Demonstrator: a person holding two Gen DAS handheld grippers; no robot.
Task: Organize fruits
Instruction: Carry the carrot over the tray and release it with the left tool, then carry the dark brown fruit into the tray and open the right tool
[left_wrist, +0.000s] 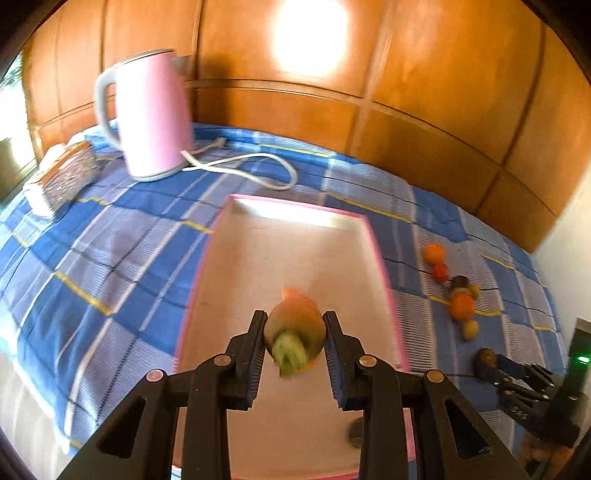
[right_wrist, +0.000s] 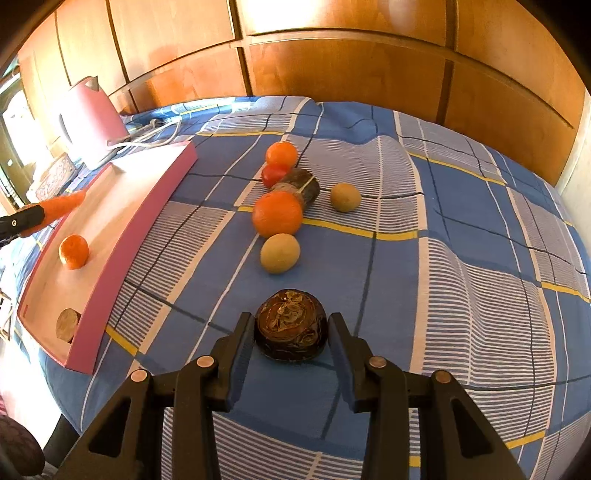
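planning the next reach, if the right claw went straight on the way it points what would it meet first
The dark brown fruit, already sitting between the open jaws of the right claw. Beyond it, probably the pale round fruit, though depth is unclear.

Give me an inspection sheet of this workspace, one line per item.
Surface: blue checked cloth, wrinkled.
Job's things: pink tray holding an orange and a brown round piece; loose fruits clustered on the cloth.
Clutter: pink kettle; patterned box.
Grippers: left gripper grips a carrot over the tray; right gripper brackets a dark brown fruit on the cloth, gaps visible.
Cables: white kettle cord behind the tray.
Surroundings: wooden panels.
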